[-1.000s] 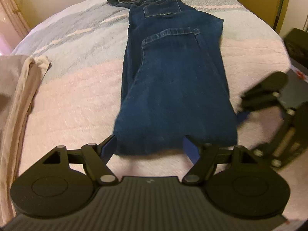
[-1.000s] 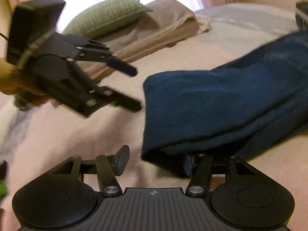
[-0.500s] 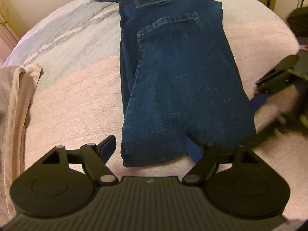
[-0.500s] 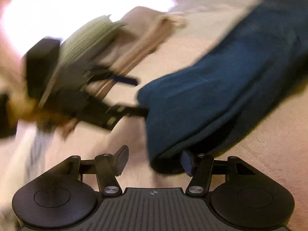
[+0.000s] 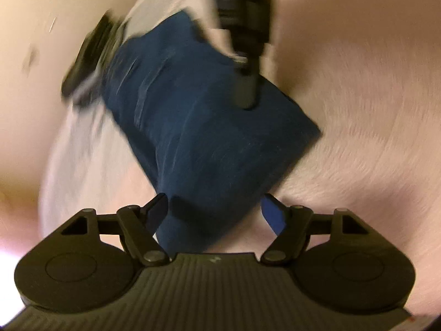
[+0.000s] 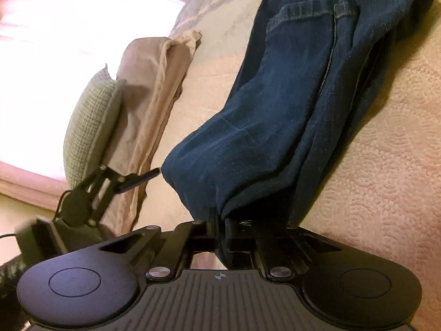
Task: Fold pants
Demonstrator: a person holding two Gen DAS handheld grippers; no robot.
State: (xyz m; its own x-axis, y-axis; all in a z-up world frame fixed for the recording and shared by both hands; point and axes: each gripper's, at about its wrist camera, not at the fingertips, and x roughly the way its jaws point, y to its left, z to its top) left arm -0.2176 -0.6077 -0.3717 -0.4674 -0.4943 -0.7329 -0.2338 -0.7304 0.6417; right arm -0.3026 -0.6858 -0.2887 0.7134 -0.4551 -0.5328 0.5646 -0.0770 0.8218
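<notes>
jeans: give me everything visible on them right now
The jeans are dark blue denim, laid lengthwise on a pink quilted bedspread, legs stacked, a back pocket and belt loop showing. The right tool is shut on the hem end. The left tool has its jaws apart and closing round the other hem corner, fabric between the pads but not yet pinched. That view is blurred.

Right gripper (image 6: 220,227) clamping shut on the hem of the pants (image 6: 289,104), pads pressed together with denim pinched between, rolled well over to one side. Left gripper (image 5: 215,212) closing slightly, jaws standing wide, straddling the near corner of the hem without pressing on it, pointing steeply down. Left gripper showing at the near left in the right wrist view, apart from the right.
</notes>
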